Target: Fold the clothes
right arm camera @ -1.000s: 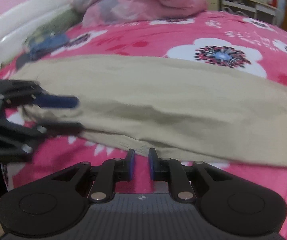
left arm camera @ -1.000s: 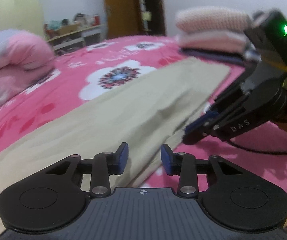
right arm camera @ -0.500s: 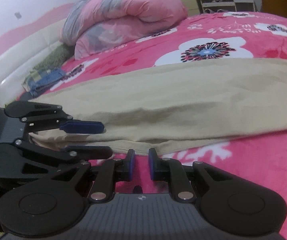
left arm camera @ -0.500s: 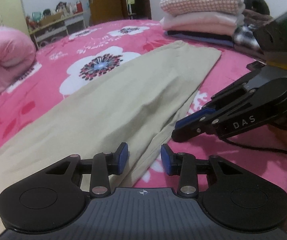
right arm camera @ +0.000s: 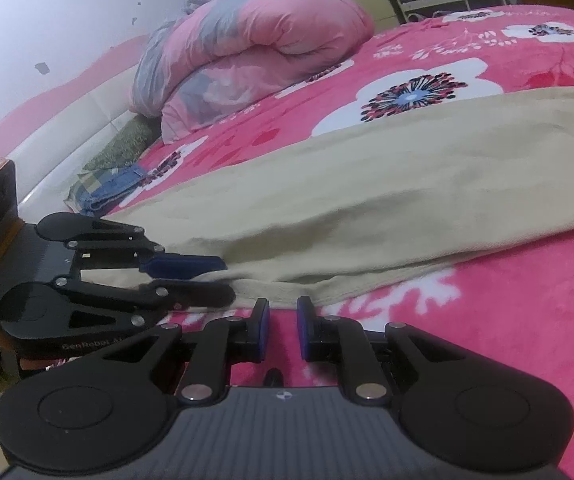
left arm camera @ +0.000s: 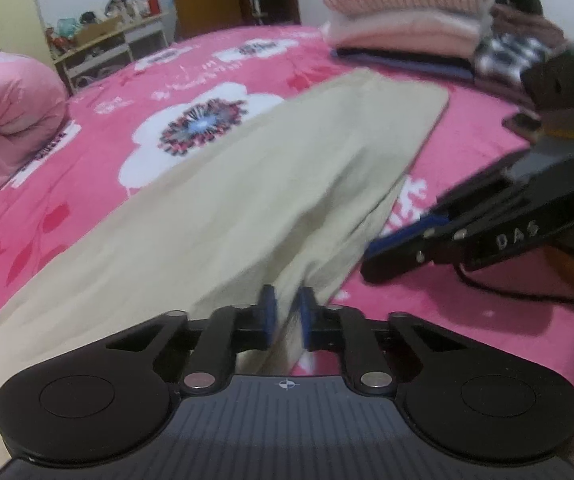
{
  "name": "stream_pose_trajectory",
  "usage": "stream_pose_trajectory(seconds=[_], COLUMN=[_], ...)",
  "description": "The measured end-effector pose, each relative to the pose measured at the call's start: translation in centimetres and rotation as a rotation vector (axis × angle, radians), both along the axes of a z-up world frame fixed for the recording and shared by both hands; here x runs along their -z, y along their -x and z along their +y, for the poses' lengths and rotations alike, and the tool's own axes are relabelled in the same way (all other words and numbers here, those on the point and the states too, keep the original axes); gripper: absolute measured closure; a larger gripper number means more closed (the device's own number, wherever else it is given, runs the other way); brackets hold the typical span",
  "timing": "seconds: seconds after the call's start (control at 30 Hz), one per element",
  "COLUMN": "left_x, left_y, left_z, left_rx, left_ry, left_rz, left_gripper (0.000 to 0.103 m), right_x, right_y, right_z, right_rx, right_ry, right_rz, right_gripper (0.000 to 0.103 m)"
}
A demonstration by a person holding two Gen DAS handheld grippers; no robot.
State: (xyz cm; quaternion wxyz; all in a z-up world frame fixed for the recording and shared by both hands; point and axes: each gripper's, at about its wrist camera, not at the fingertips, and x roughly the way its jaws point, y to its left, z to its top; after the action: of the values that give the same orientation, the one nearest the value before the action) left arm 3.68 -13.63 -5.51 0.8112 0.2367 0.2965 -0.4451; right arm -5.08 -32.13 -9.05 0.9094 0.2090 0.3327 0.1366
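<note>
A long beige garment (left arm camera: 247, 184) lies flat across the pink flowered bed (left arm camera: 99, 128). My left gripper (left arm camera: 286, 314) is shut on the garment's near edge, with a fold of cloth between its blue pads. It shows in the right wrist view (right arm camera: 191, 276) at the left, clamped on the same edge. My right gripper (right arm camera: 282, 330) stands narrowly open and empty just short of the garment's edge (right arm camera: 367, 208). It shows in the left wrist view (left arm camera: 391, 248) at the right, beside the cloth.
A stack of folded pink and dark clothes (left arm camera: 407, 24) sits at the bed's far end. A rolled pink duvet (right arm camera: 247, 52) lies near the headboard, with folded denim (right arm camera: 107, 192) beside it. A shelf unit (left arm camera: 107, 44) stands by the wall.
My left gripper moved forward onto the garment's edge and shut on it. The right gripper shifted slightly along the edge and stays narrowly open.
</note>
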Motion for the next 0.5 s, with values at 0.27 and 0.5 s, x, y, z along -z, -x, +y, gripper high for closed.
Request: stream_pose_trajectory(seconds=[0.27, 0.5], left_x=[-0.3, -0.7], left_y=[0.2, -1.5], left_z=[1.8, 3.5], left_rx=[0.026, -0.016], left_ry=[0.093, 0.246], left_rz=[0.099, 0.209], left_gripper=[0.1, 0.1], right_x=[0.2, 0.2], right_y=[0.1, 0.1], right_z=[-0.3, -0.2], right_rx=[0.004, 0.006], right_ry=[-0.023, -0.025], right_rz=[-0.006, -0.006], right_gripper=[0.088, 0.088])
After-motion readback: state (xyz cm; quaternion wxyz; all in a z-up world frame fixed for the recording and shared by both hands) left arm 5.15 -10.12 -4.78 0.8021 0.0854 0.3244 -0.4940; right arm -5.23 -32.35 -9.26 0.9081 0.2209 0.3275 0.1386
